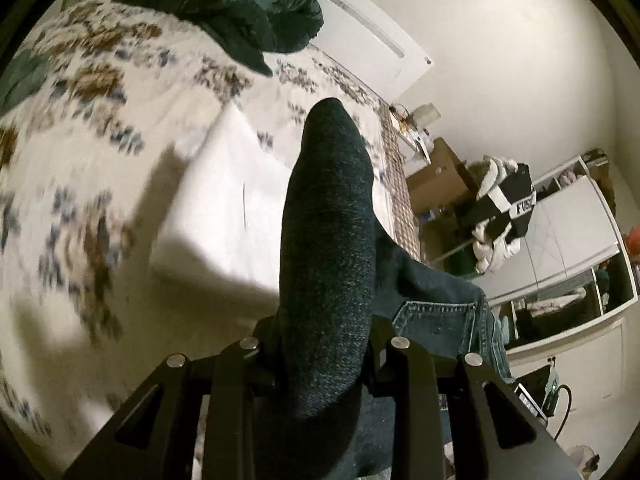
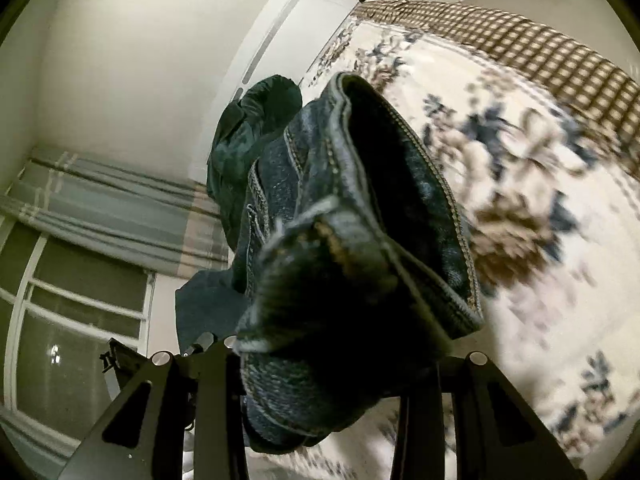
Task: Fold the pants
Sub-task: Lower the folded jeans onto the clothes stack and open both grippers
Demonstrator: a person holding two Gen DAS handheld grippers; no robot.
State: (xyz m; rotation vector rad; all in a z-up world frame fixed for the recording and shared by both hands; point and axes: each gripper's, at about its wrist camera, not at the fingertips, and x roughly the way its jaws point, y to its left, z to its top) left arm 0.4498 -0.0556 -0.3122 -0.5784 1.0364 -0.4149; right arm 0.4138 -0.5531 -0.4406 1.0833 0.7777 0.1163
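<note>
The pants are dark blue jeans. In the left wrist view a thick fold of the jeans [image 1: 332, 240] stands up between the jaws of my left gripper [image 1: 324, 344], which is shut on it; a back pocket [image 1: 436, 320] hangs to the right. In the right wrist view my right gripper [image 2: 324, 360] is shut on a bunched end of the jeans [image 2: 360, 220] with a stitched hem. Both ends are held above the flowered bedspread [image 1: 100, 140]. The fingertips are hidden by cloth.
A dark green garment [image 1: 240, 4] lies at the head of the bed, also in the right wrist view [image 2: 248, 128]. A white folded cloth [image 1: 228, 208] lies on the bedspread. A white headboard [image 1: 372, 28], shelves with clothes [image 1: 560, 240] and a curtained window [image 2: 80, 280] surround the bed.
</note>
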